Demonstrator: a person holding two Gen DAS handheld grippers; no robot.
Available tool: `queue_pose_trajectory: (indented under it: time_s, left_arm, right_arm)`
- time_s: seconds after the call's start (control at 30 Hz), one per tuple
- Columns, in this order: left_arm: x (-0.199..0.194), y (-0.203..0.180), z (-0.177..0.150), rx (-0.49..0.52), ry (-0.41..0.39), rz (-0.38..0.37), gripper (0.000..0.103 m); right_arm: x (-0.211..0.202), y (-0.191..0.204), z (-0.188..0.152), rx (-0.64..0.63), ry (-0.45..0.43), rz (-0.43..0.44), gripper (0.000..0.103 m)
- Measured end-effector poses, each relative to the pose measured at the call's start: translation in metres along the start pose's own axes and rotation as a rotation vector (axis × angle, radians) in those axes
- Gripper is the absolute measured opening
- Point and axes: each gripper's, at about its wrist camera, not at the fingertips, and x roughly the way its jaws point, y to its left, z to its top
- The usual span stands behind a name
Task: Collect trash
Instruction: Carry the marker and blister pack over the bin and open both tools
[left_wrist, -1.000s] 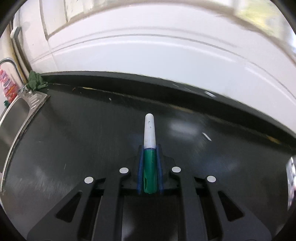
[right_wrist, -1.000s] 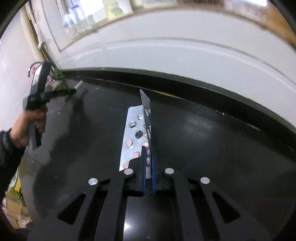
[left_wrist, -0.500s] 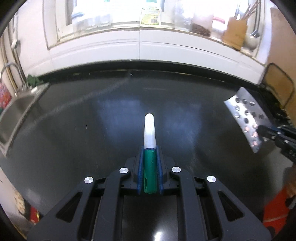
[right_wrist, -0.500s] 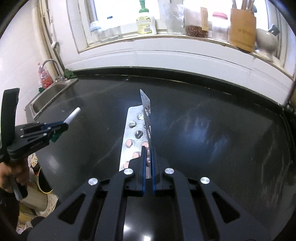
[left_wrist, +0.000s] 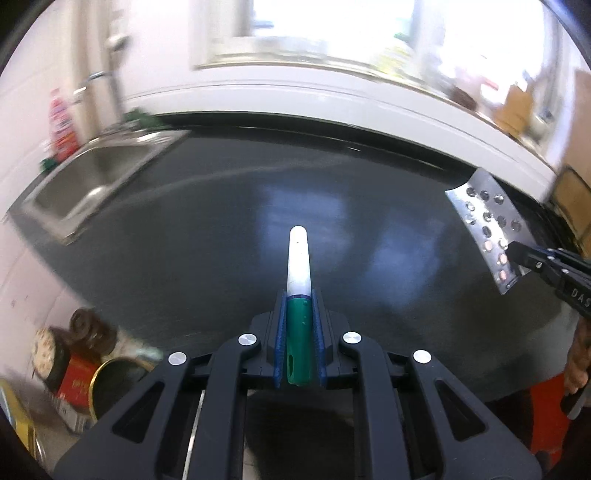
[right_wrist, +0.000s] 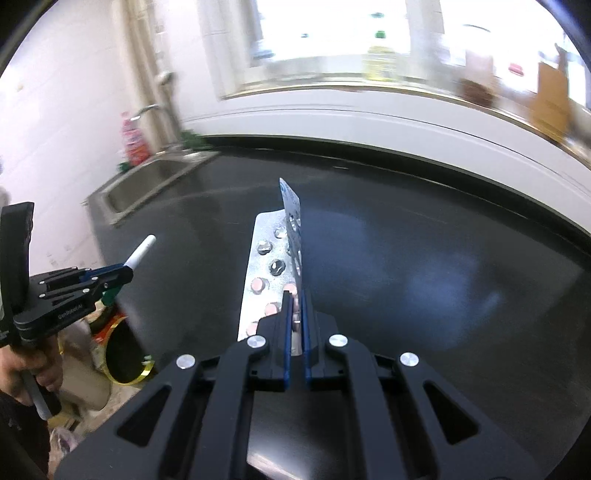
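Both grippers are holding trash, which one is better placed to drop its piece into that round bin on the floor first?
Probably the left. The left gripper, shut on the marker, is at the counter's left edge, nearly above the bin. The right gripper, shut on the blister pack, is over mid-counter, farther away.

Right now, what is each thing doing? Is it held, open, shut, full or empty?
left gripper: shut on the marker.
marker: held, white end pointing forward.
right gripper: shut on the pill packs.
pill packs: held, some pockets empty, some with pink pills.
sink: looks empty.
countertop: dark and shiny.
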Motion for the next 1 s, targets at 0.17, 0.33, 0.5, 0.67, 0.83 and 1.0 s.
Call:
queue_pose_trajectory:
  time_s: [0.17, 0.33, 0.5, 0.67, 0.83, 1.0]
  left_arm:
    - [-0.036, 0.100, -0.029, -0.151, -0.022, 0.142, 0.013]
    - [-0.060, 0.191, -0.082, -0.310, 0.006, 0.279, 0.013]
    - [-0.054, 0.242, -0.134, -0.418, 0.072, 0.330, 0.013]
    - [-0.013, 0.281, -0.188, -0.525, 0.149, 0.334, 0.013]
    - [0.029, 0.308, -0.221, -0.567, 0.178, 0.343, 0.013]
    - [0.059, 0.324, -0.241, -0.634, 0.205, 0.317, 0.013]
  right_arm:
    - [0.055, 0.118, 0.016, -0.134, 0.041, 0.200, 0.005]
    - [0.101, 0.232, 0.008, -0.262, 0.122, 0.370, 0.006]
    - [0.147, 0.319, -0.023, -0.365, 0.231, 0.459, 0.006]
    - [0.197, 0.356, -0.058, -0.417, 0.335, 0.436, 0.006]
    - [0.248, 0.376, -0.086, -0.406, 0.412, 0.398, 0.006]
    - [0.283, 0.382, -0.094, -0.398, 0.465, 0.375, 0.006]
